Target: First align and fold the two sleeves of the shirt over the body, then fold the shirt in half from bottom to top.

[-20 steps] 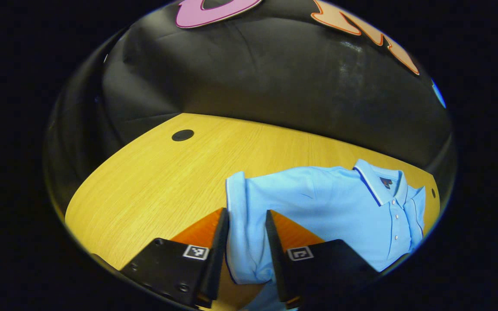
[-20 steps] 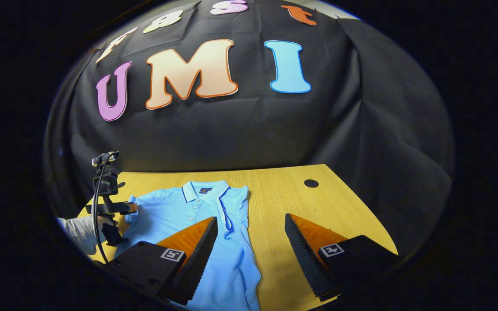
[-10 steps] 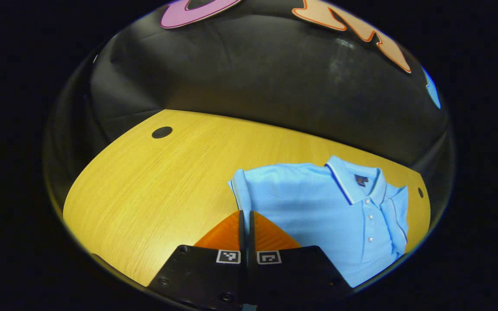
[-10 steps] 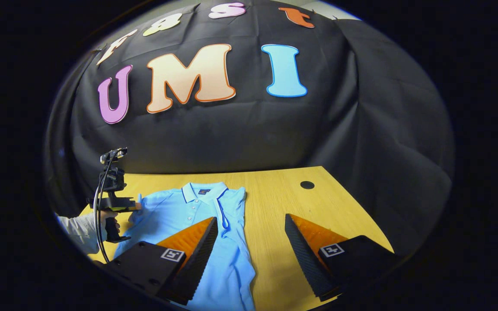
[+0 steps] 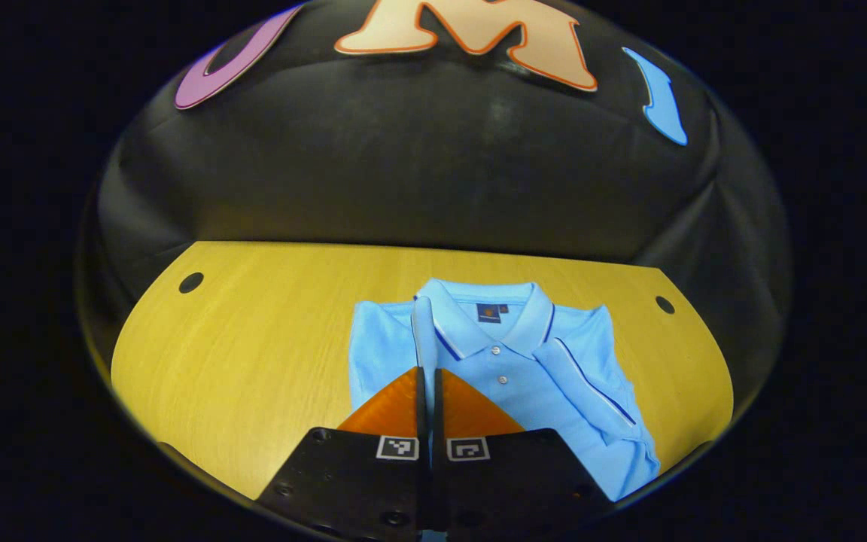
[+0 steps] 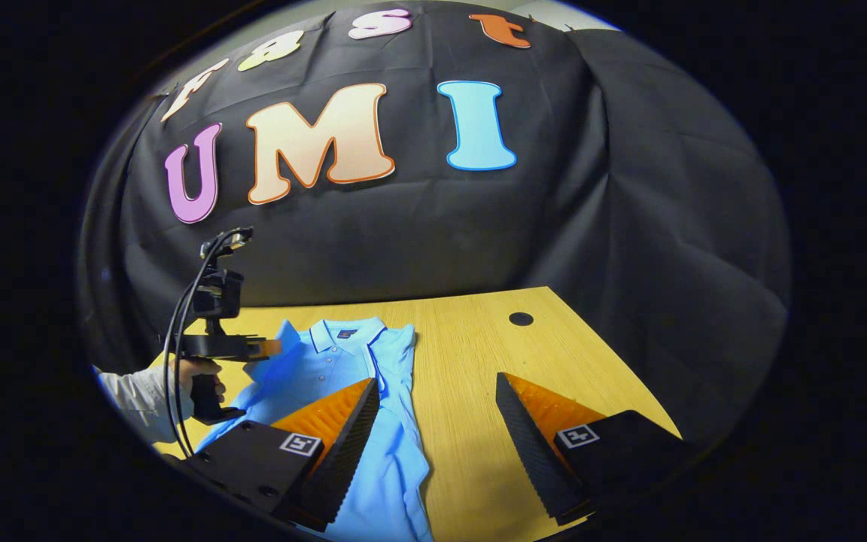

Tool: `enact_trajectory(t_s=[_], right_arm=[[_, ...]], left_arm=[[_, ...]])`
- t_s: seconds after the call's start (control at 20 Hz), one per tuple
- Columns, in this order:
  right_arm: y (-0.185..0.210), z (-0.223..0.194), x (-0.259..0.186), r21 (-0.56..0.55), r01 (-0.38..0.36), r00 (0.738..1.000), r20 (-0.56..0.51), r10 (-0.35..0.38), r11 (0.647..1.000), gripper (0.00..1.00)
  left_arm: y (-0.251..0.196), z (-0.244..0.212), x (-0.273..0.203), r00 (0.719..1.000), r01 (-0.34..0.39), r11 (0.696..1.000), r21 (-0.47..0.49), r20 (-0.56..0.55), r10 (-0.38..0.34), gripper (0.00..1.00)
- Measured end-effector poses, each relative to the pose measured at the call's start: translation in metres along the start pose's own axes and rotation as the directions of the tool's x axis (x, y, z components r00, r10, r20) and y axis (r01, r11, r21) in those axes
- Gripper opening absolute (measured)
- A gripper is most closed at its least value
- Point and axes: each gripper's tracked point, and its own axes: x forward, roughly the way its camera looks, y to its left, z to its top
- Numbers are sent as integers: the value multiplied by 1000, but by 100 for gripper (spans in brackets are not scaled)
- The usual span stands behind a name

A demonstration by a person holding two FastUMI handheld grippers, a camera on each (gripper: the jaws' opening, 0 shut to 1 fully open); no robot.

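Shirt (image 5: 524, 376) flat on wooden bench (image 5: 253, 339), collar toward the back wall, one sleeve (image 5: 591, 380) folded over the body.
Left gripper (image 5: 427, 376) fingers clenched on the other sleeve (image 5: 422, 331), lifted above the shirt; right gripper (image 6: 437, 421) fingers spread wide, grasping nothing, over the shirt's edge and bare bench.

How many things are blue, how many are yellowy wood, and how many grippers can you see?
Blue: 1, the shirt
Yellowy wood: 1, the table
Grippers: 2, the left gripper, shut on the shirt's sleeve, and the right gripper, open
Total: 4
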Motion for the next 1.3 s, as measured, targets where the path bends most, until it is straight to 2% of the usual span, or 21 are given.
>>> enact_trajectory(t_s=[0.25,0.35,0.4,0.55,0.6,0.7,0.8,0.95,1.15,1.3], right_arm=[[7,-6,4,6,-1,1000,-11,1,1000,97],[10,-8,7,8,8,1000,-11,-8,1000,97],[11,-8,8,8,19,1000,-9,-19,1000,97],[16,-9,8,10,43,999,3,-43,999,98],[18,-6,5,11,49,999,17,-49,999,98],[24,0,-5,15,42,998,50,-43,999,98],[34,1,-18,-4,2,998,69,-2,1000,98],[45,-2,-33,-33,-61,995,71,63,998,97],[53,-9,-60,-56,-93,991,90,98,994,98],[53,-23,-81,-83,-105,990,86,112,991,98]], left_arm=[[-25,-20,17,999,27,998,53,-42,-24,0],[-33,-21,21,997,68,997,34,-34,-67,1],[-38,-17,13,995,102,995,15,-23,-101,15],[-20,-2,-18,995,97,995,23,31,-98,93],[-12,3,-32,994,93,995,22,51,-94,96],[-1,9,-65,992,91,996,0,87,-91,96],[14,13,-101,989,80,997,7,126,-80,96],[39,13,-148,982,22,999,28,184,-27,96],[57,-12,-206,979,-18,999,32,201,11,96],[57,-48,-235,984,-7,998,56,177,-3,95]])
